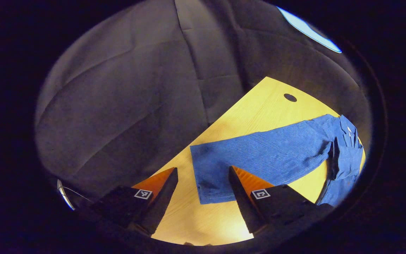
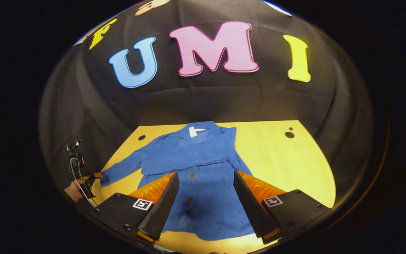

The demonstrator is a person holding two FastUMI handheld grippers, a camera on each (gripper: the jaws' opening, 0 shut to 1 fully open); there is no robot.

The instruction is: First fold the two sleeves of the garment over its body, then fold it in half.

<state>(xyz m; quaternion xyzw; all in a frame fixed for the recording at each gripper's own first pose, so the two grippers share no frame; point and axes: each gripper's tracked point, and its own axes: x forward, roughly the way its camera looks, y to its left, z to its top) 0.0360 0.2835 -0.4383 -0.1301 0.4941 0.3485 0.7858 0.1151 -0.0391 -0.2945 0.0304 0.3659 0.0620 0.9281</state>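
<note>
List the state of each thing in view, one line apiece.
Blue jacket: flat on the table, front up, not yet halved.
One sleeve: folded across the body.
Other sleeve: stretched out flat, unfolded.
Left gripper: open, at that sleeve's cuff.
Right gripper: open, over the body.
Wooden table: bearing the jacket.

Both views overlook the same garment [image 2: 196, 176] closely.

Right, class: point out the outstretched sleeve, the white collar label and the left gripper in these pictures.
outstretched sleeve [image 1: 259, 151], left gripper view, mid-length of the sleeve.
white collar label [image 2: 195, 131], right gripper view, centre of the label inside the collar.
left gripper [image 1: 203, 183], left gripper view, midway between its open fingertips, over the cuff's edge.
</note>
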